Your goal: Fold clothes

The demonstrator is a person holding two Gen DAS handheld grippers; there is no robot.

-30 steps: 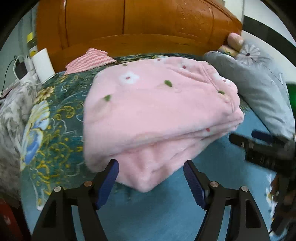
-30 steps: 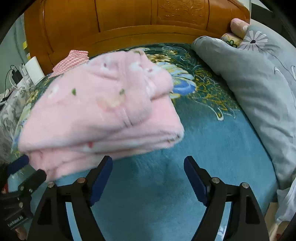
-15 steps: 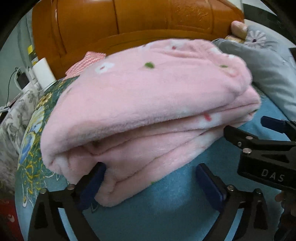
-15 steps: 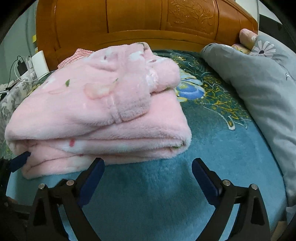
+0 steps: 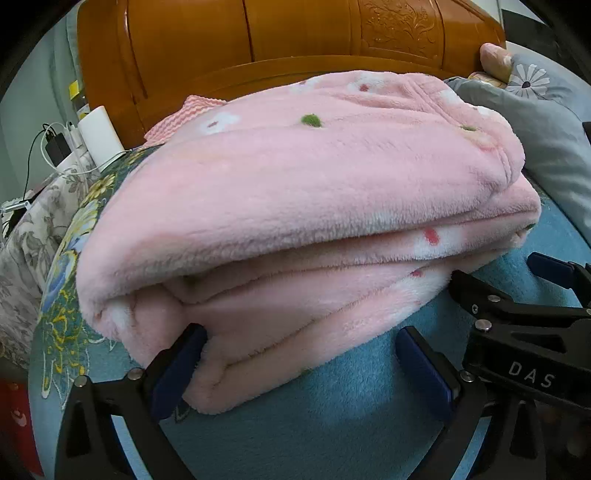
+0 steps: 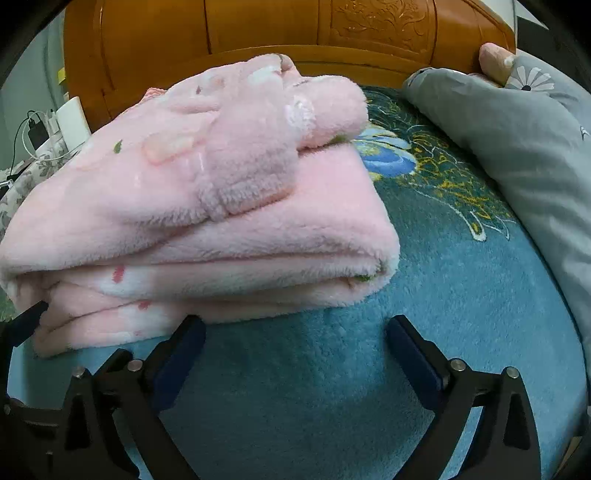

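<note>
Folded pink fleece garment [image 5: 295,206], plush and thick, stacked in several layers with rounded fold edges, dotted with white flowers, red and green specks; a cuffed sleeve end lying on top in the right wrist view [image 6: 255,173]. Resting on the blue floral bedspread [image 6: 424,295] of the bed, wooden headboard [image 5: 295,33] at 12 o'clock. Left tongs [image 5: 301,360] spread wide, one pad touching the bundle's lower fold at 7 o'clock. Right tongs [image 6: 295,350] spread too, just beside the near edge, gripping nothing. Grey pillow [image 6: 517,147] at 2 o'clock.
</note>
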